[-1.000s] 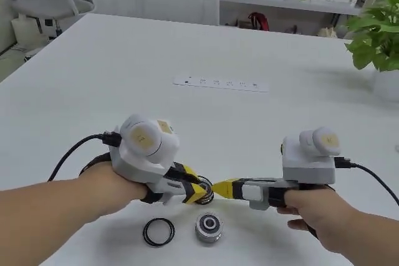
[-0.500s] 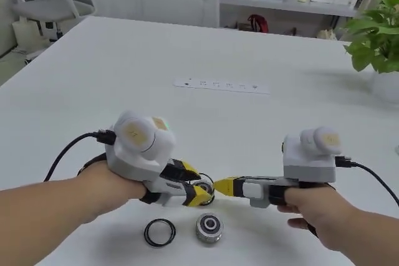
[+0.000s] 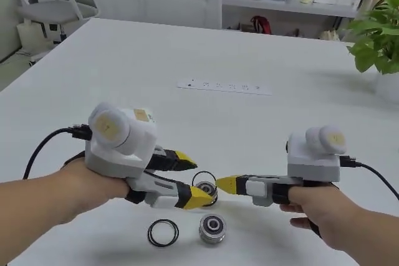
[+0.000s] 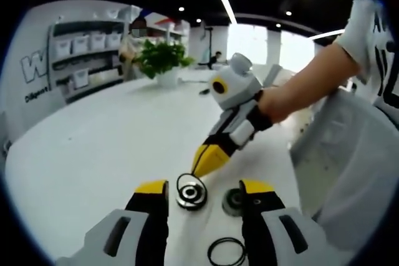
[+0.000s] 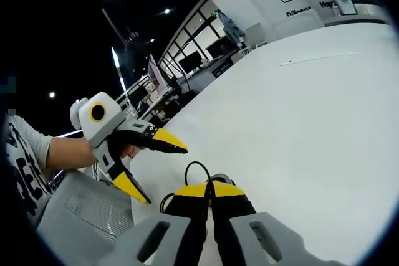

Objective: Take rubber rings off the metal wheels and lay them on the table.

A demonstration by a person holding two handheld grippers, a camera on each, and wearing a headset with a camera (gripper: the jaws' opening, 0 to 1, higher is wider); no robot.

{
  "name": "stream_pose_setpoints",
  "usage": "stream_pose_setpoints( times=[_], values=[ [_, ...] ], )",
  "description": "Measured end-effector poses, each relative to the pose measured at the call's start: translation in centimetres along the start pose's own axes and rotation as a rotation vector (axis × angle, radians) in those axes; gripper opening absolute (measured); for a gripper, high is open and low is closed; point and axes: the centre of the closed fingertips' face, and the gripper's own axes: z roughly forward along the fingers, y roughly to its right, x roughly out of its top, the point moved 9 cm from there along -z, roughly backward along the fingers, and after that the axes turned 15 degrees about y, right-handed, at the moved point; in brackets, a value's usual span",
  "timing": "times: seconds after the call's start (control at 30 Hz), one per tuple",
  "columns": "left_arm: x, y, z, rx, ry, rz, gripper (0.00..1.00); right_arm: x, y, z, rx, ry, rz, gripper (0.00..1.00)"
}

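My left gripper (image 3: 201, 179), clamped on the metal wheel (image 3: 206, 192) half a second ago, now has its jaws spread wide, straddling that wheel near the table's (image 3: 187, 48) front edge. My right gripper (image 3: 219, 185) is pinched shut on the rubber ring (image 3: 201, 176), which stands half peeled up off the wheel's far side. Nearer me, a second wheel (image 3: 212, 227) sits bare, with a loose ring (image 3: 163, 233) lying flat just left of it.
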Motion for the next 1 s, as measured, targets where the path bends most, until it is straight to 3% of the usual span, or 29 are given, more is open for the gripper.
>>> stream_pose_setpoints(
  times=[0.3,0.7,1.0],
  values=[
    [0.7,0.6,-2.0,0.011,0.047,-0.01,0.57,0.2,-0.3,0.1,0.014,0.001,0.0,0.0],
    [1.6,1.4,-4.6,0.024,0.088,-0.02,0.65,0.4,-1.4,0.3,0.053,-0.003,-0.003,0.0],
    [1.3,1.3,-6.8,0.07,0.107,-0.035,0.7,0.6,-2.1,0.4,0.08,-0.003,0.001,0.0]
  ],
)
